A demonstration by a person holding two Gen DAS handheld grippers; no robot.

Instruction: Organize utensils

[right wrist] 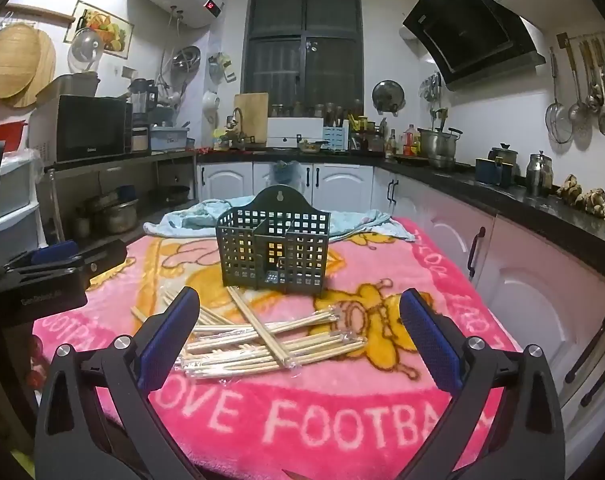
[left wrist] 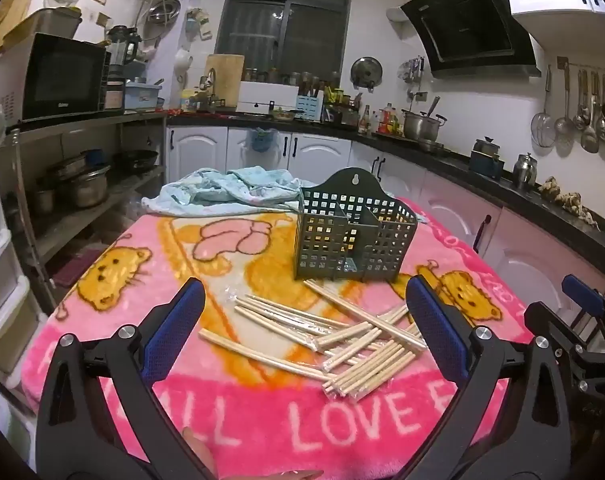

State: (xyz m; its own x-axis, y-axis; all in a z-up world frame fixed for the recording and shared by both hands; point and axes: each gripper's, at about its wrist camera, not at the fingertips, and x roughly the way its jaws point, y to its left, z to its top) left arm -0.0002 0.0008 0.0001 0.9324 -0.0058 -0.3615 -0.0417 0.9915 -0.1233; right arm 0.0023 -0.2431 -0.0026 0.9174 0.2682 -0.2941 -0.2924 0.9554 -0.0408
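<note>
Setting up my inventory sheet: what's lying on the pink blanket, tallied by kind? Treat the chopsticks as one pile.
Dark green utensil caddy: 1
Pile of wooden chopsticks, some in clear wrappers: 1 (single sticks overlap too much to count)
Light blue cloth: 1
Total: 3

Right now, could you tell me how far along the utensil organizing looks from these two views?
Nothing looks done yet: the green holder stands upright, with no chopsticks showing in its compartments. Nothing is in hand: the left gripper and the right gripper are both open, above the pink blanket. Left to do: the whole heap of chopsticks, several in clear wrappers, lies in front of the holder.
</note>
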